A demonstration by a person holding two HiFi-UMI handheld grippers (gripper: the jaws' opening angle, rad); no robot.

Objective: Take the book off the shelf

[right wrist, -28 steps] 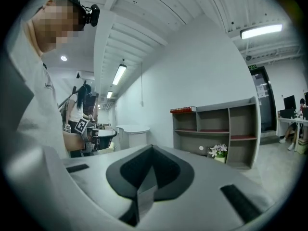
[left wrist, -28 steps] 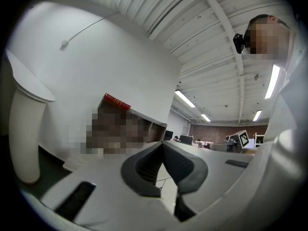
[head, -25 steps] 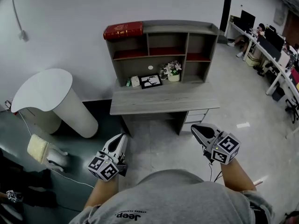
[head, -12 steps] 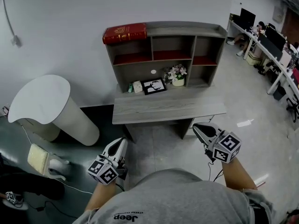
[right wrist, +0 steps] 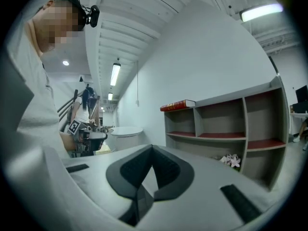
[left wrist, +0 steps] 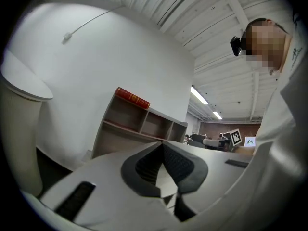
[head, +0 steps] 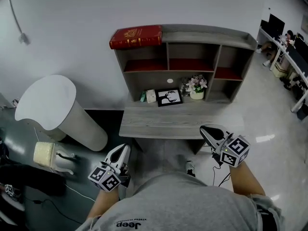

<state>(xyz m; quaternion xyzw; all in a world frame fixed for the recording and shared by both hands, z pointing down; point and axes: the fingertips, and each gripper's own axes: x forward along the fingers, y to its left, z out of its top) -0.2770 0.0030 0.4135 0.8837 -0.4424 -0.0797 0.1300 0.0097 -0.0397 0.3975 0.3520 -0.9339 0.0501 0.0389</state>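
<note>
A thick red book [head: 135,36] lies flat on top of the grey shelf unit [head: 237,34], at its left end. It also shows in the left gripper view as the red book [left wrist: 132,97] and in the right gripper view as the red book [right wrist: 177,105]. My left gripper [head: 124,148] is shut and empty, low at the left before the desk [head: 163,121]. At the desk's front right edge, my right gripper [head: 206,129] is also shut with nothing in it. Both are far below and short of the book. Their jaw tips meet in the left gripper [left wrist: 162,144] and right gripper [right wrist: 152,147] views.
On the desk under the shelves stand a framed picture [head: 169,96], a small flower pot [head: 195,86] and a small white box [head: 151,96]. A white round-topped stand [head: 45,97] is at the left, with a pale object [head: 45,153] and cables on the floor. Office desks [head: 291,52] lie far right.
The person has stepped closer to the desk, and both grippers have come forward with them. The right one now reaches the desk's front edge. Both stay shut.
</note>
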